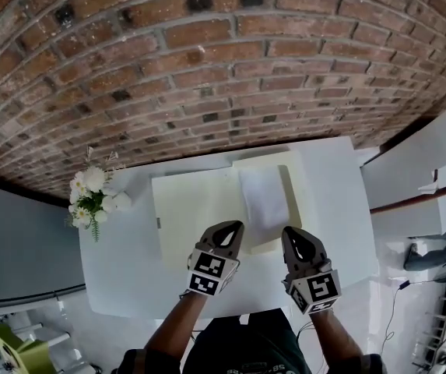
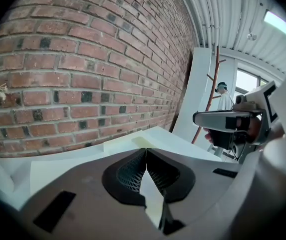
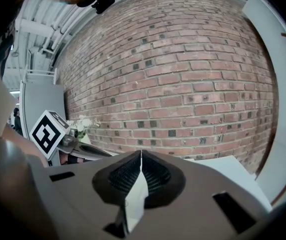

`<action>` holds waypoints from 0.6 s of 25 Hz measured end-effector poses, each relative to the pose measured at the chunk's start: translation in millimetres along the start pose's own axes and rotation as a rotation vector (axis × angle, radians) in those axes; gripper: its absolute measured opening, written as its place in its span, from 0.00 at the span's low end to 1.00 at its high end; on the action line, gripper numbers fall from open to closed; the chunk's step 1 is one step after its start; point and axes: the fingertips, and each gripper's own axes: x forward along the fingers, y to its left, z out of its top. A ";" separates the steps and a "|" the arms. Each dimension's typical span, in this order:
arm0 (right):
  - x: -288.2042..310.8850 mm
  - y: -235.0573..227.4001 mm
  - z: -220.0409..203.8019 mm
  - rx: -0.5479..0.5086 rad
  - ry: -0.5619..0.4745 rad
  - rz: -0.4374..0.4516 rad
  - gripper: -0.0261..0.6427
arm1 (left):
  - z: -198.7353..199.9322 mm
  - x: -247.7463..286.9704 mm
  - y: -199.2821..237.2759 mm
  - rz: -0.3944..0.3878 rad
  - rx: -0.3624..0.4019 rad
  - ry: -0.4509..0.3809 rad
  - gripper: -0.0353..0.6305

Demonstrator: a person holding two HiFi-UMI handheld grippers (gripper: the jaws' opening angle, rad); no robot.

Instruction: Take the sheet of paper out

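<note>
Brick wall [image 1: 207, 68] is filling the whole background, and a white bench [image 1: 129, 271] is standing against it with a small bunch of flowers [image 1: 90, 197] sitting at its left end. I am looking down on a pale yellow folder [image 1: 191, 216] lying across the middle of the bench, apparently opened flat. The sheet of paper [image 1: 263, 197] is resting on the folder's right half, white against the yellow.

Both tools are hovering over the near edge of the folder. The left claw [image 1: 233, 228] is showing its jaws pressed together with nothing between them, and the right claw [image 1: 291, 234] is closed and empty in the same way.

What I am weighing is how the sheet lies from them. Its long axis is running away from me toward the wall, and its near short edge is pointing back into the gap between the two claws. The left claw is sitting just beside the near left corner and the right claw just beside the near right corner. I am judging the right claw marginally nearer, since the sheet is lying on that side of the folder. Neither claw is touching the paper as far as I can tell. Either one will need to open before it can pinch that near edge and draw the sheet toward me.
</note>
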 end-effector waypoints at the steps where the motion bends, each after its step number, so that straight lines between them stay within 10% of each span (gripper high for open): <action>1: 1.2 -5.1 -2.8 0.003 0.011 -0.002 0.14 | -0.8 5.3 0.1 0.000 -0.003 0.006 0.07; 15: 28.9 -86.2 -43.3 -0.036 0.090 -0.092 0.16 | -25.3 59.7 11.8 0.028 -0.081 0.098 0.07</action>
